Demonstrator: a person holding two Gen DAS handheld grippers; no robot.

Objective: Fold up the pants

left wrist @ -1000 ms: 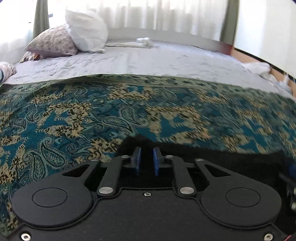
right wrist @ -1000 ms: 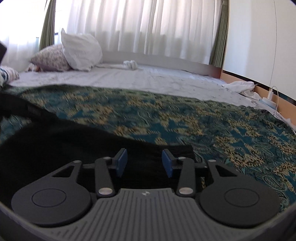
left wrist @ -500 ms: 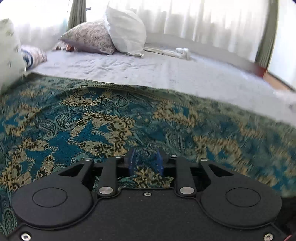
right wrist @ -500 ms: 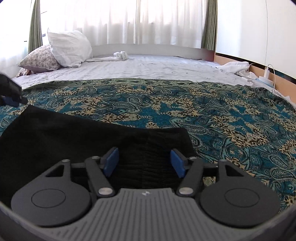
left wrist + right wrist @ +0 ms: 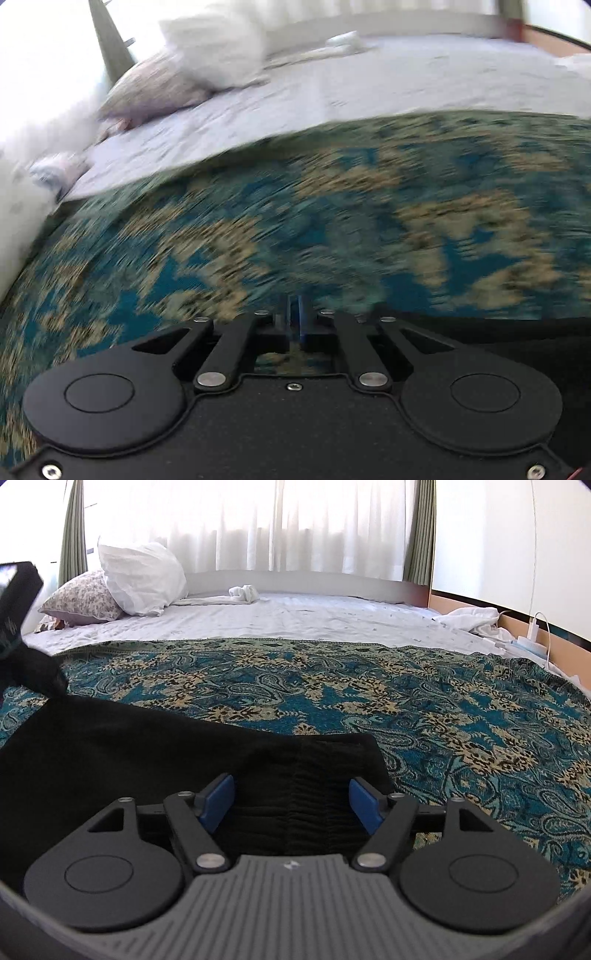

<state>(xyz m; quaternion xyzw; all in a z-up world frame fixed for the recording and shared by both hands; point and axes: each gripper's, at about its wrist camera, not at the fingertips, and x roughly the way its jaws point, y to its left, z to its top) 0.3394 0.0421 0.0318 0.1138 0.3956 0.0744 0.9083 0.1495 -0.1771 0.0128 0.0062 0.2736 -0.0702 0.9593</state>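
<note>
The black pants (image 5: 155,753) lie flat on the patterned bedspread (image 5: 424,709), at its near left part, with the gathered waistband end nearest the right tongs. They look like thin, soft, light cloth that will droop and crease wherever it is lifted, so a firm pinch at a corner or along the stretchy waistband (image 5: 306,786), where the cloth is thickest, seems the best hold; a grip in the middle would likely just bunch it. At the far left of the pants, the left tongs (image 5: 295,314) are closed together; from the right wrist view a peak of black cloth rises to them, so they seem to pinch the pants' far end, though their own blurred view does not show this clearly. To the right, the right tongs (image 5: 291,801) are opening wide over the waistband, pads clear of the cloth. No brand, label or readable writing shows on anything
</note>
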